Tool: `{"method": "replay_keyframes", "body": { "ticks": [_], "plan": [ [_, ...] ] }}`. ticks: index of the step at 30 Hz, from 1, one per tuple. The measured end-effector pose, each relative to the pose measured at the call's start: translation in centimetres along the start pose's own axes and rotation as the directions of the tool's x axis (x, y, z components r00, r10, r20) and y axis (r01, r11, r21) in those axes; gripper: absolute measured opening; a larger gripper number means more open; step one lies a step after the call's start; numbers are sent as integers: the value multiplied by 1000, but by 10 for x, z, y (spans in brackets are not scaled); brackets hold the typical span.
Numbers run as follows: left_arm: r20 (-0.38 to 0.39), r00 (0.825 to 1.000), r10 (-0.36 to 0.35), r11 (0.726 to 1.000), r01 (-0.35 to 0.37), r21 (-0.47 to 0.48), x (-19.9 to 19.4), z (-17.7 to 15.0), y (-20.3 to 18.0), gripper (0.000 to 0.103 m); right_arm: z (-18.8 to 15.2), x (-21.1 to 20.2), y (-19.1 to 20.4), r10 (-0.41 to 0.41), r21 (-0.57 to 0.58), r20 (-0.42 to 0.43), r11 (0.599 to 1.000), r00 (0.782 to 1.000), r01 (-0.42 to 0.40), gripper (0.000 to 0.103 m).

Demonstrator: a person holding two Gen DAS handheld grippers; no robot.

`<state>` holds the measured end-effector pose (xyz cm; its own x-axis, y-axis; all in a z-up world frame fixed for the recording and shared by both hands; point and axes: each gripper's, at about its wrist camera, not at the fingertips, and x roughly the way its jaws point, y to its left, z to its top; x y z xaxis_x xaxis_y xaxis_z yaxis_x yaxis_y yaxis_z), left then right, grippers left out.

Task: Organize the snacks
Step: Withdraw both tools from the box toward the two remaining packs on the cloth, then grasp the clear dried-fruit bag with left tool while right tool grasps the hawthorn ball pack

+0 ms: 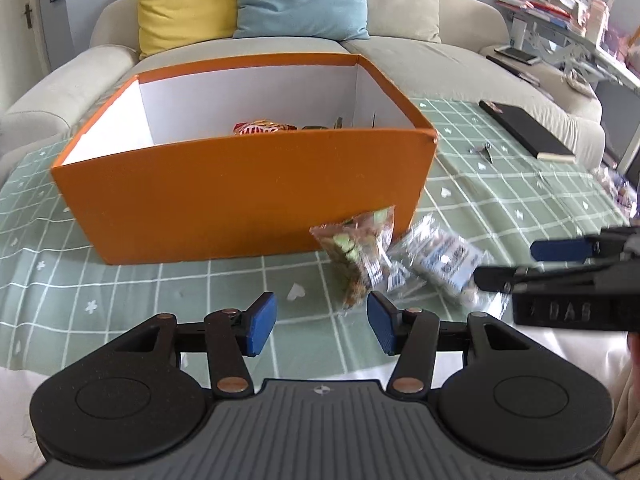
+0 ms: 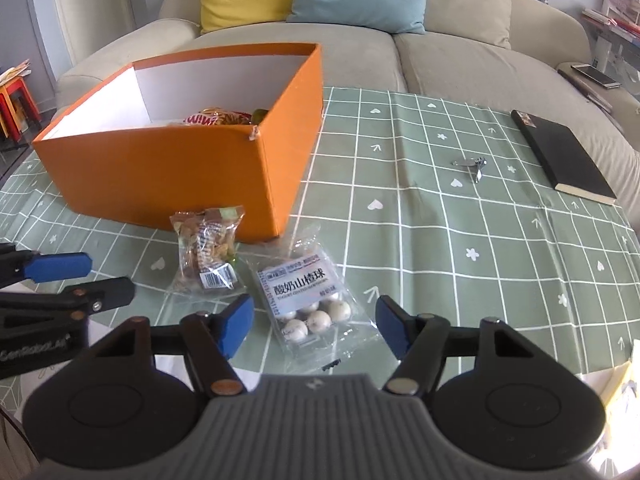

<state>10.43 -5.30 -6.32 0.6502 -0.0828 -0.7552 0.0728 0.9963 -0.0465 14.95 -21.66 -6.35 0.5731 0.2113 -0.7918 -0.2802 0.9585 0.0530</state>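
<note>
An orange box point(image 1: 240, 196) with a white inside stands on the green checked tablecloth and holds a red snack bag point(image 1: 262, 128); the box also shows in the right wrist view point(image 2: 168, 168). Two clear snack packs lie in front of it: a mixed-nut pack point(image 1: 356, 252) point(image 2: 208, 252) and a pack of white yogurt hawthorn balls point(image 1: 444, 264) point(image 2: 308, 300). My left gripper point(image 1: 322, 324) is open and empty, just short of the nut pack. My right gripper point(image 2: 316, 326) is open, its jaws either side of the near end of the ball pack.
A black notebook point(image 2: 564, 156) and a small metal nail clipper point(image 2: 472, 166) lie on the right of the table. A beige sofa point(image 2: 460, 60) with yellow and blue cushions stands behind. The table's near edge runs just under both grippers.
</note>
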Motion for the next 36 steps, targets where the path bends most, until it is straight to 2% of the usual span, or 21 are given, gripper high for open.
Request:
{"method": "replay_keyframes", "body": {
  "ticks": [5,8,11,14,23,31,36],
  "plan": [
    [-32,999,-30,997,27,-73,20,12,0,62,5,17,14,21,-96,-29,995,999,-24,65],
    [-57,996,-62,992,55,-117,30,18,0,62,4,31,20,-6,-147,-65,989,998,-4,67],
    [-75,994,-78,988,68,-136,40,23,-2,66,5,37,20,-3,-137,-80,990,997,-8,68],
    [-96,994,-60,989,47,-138,50,25,-5,68,8,45,16,-9,-121,-81,993,997,-1,68],
    [-147,987,-71,983,44,-179,71,32,-5,68,10,62,14,-15,-133,-100,991,995,2,70],
    [-187,976,-109,969,63,-237,84,36,1,66,14,73,10,13,-89,-110,996,994,-23,71],
    [-181,979,-91,976,52,-209,86,38,-4,63,15,75,10,18,-89,-106,996,994,-27,72]
  ]
}}
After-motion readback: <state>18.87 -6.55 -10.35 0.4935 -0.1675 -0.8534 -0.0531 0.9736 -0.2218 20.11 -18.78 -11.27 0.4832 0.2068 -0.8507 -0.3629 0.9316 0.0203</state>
